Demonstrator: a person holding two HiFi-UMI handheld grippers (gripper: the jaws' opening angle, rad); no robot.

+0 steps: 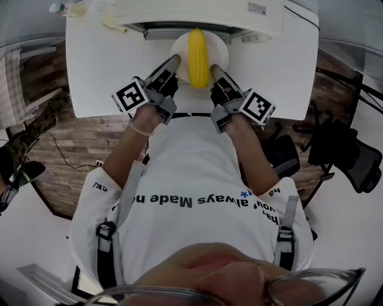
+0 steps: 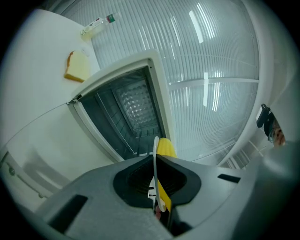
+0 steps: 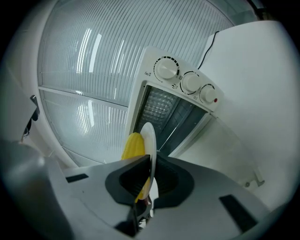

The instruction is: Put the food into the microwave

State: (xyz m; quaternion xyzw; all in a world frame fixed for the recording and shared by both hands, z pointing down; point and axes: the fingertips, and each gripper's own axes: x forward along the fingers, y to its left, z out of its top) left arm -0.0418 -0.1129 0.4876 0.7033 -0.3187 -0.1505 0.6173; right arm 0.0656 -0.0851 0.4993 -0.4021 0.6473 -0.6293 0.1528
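Note:
A white plate (image 1: 181, 49) carries a yellow corn cob (image 1: 198, 57) and is held level in front of the open white microwave (image 1: 203, 13). My left gripper (image 1: 173, 62) is shut on the plate's left rim, my right gripper (image 1: 213, 70) shut on its right rim. In the left gripper view the plate (image 2: 156, 164) shows edge-on between the jaws, the corn cob (image 2: 166, 148) beside it and the dark microwave cavity (image 2: 126, 117) ahead. In the right gripper view the plate (image 3: 149, 143) and corn cob (image 3: 133, 146) face the microwave (image 3: 171, 115), whose knobs (image 3: 185, 79) show.
The microwave stands on a white table (image 1: 105, 66). A slice of bread (image 2: 77, 65) and a small bottle (image 2: 98, 24) lie on the table left of the oven. The microwave door (image 2: 51, 154) hangs open. A black office chair (image 1: 347, 152) stands at right.

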